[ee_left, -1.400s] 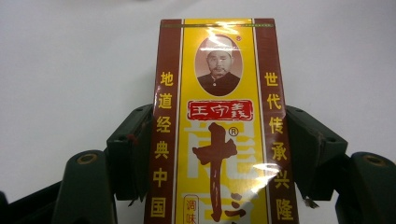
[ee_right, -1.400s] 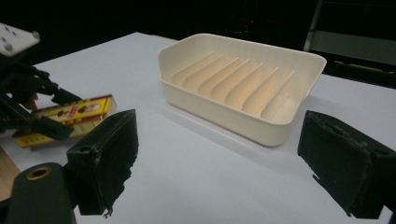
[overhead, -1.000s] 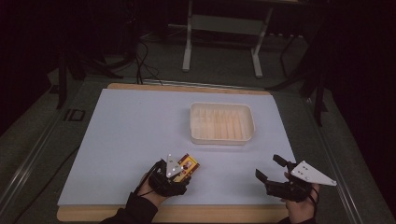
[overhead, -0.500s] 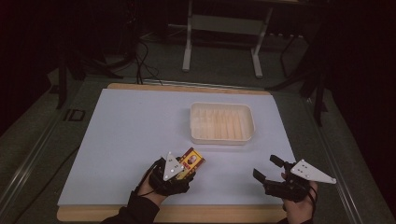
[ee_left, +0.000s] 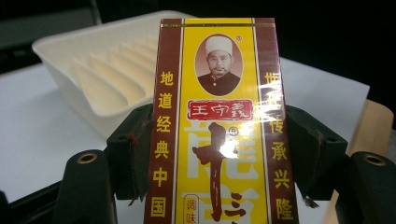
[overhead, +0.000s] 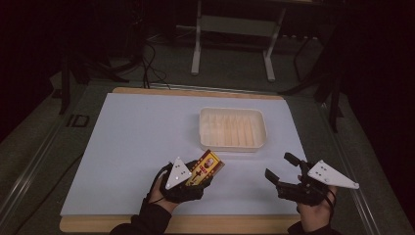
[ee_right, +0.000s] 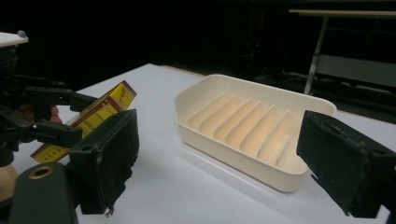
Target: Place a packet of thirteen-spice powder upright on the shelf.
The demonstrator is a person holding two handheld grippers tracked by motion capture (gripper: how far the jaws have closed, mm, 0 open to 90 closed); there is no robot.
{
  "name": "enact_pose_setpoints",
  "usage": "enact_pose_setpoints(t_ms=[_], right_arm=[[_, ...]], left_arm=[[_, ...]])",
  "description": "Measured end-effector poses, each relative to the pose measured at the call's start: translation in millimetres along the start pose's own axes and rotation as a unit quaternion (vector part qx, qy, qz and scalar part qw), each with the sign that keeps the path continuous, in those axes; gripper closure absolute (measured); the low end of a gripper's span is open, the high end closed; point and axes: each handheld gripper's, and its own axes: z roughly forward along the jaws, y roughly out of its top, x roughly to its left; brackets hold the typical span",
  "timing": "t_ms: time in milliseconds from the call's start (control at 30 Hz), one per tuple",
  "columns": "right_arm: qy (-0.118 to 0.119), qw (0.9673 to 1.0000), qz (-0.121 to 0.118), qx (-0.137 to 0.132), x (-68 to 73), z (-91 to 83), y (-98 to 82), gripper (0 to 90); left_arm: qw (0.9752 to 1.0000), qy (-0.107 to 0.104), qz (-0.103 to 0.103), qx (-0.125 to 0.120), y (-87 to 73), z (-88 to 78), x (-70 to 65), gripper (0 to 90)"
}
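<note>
My left gripper (overhead: 198, 177) is shut on a yellow and dark red printed box (overhead: 206, 167), held by its two long sides near the table's front edge. In the left gripper view the box (ee_left: 219, 121) stands upright between both jaws, its face toward the camera. My right gripper (overhead: 281, 169) hovers open at the front right with nothing between its fingers. A cream ribbed tray (overhead: 232, 128) lies empty past both grippers, also seen as the tray (ee_right: 252, 126) in the right gripper view, where the box (ee_right: 88, 119) tilts up at the left.
A white sheet (overhead: 137, 142) covers the wooden tabletop (overhead: 195, 92). Beyond the far edge stand a metal frame's legs (overhead: 230, 49) and cables on a dark floor.
My left gripper has lifted the box and carried it a little forward and right, tilting its far end up. The right gripper has barely moved.
</note>
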Motion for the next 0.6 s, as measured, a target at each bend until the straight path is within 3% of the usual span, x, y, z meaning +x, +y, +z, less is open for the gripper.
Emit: enact_pose_setpoints(t_ms=[67,300,400,467,533,600], right_arm=[[0.002,1.0,-0.002,-0.004,3.8,1.7,7.5,11.7],[0.05,0.9981,-0.021,-0.03,25.1,17.5,25.3,11.8],[0.058,0.9974,-0.03,-0.032,34.3,27.9,29.7,11.8],[0.058,0.9972,-0.028,-0.038,37.3,33.1,31.7,11.4],[0.041,0.9975,-0.025,-0.052,41.9,38.1,34.1,10.8],[0.038,0.9979,-0.019,-0.05,44.0,41.3,37.2,10.6]], left_arm=[[0.9999,0.007,0.001,-0.015,1.5,0.9,-2.9,32.9],[0.9989,-0.001,0.02,-0.042,4.0,8.4,-10.1,32.9],[0.9984,-0.002,0.013,-0.055,4.3,12.1,-11.7,32.9],[0.9979,-0.005,0.003,-0.065,4.8,15.9,-11.7,32.9],[0.9973,-0.006,-0.006,-0.073,5.2,19.7,-11.3,32.9],[0.9963,-0.007,-0.011,-0.085,4.9,23.1,-11.7,32.9]])
